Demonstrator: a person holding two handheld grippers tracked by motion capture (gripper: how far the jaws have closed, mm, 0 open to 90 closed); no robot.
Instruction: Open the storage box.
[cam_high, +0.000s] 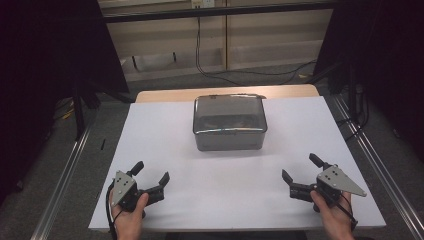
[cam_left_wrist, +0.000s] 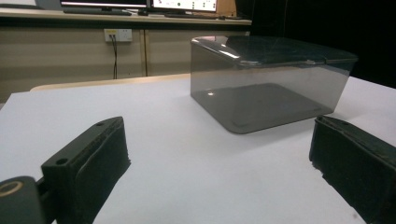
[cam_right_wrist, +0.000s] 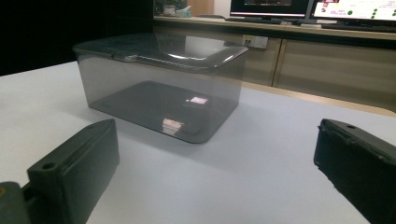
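Smoky plastic box (cam_high: 229, 123), lid on

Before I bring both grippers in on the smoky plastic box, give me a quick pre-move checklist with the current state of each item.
1. Left gripper open, nothing between its jaws: ok.
2. Right gripper open, nothing between its jaws: ok.
3. Smoky box upright and flat on the white table: ok.
4. Lid seated on the box: looks closed; whether it is latched, cannot tell.
5. Path from each gripper to the box free of other things: ok.
6. Box contents: cannot tell through the tinted walls.
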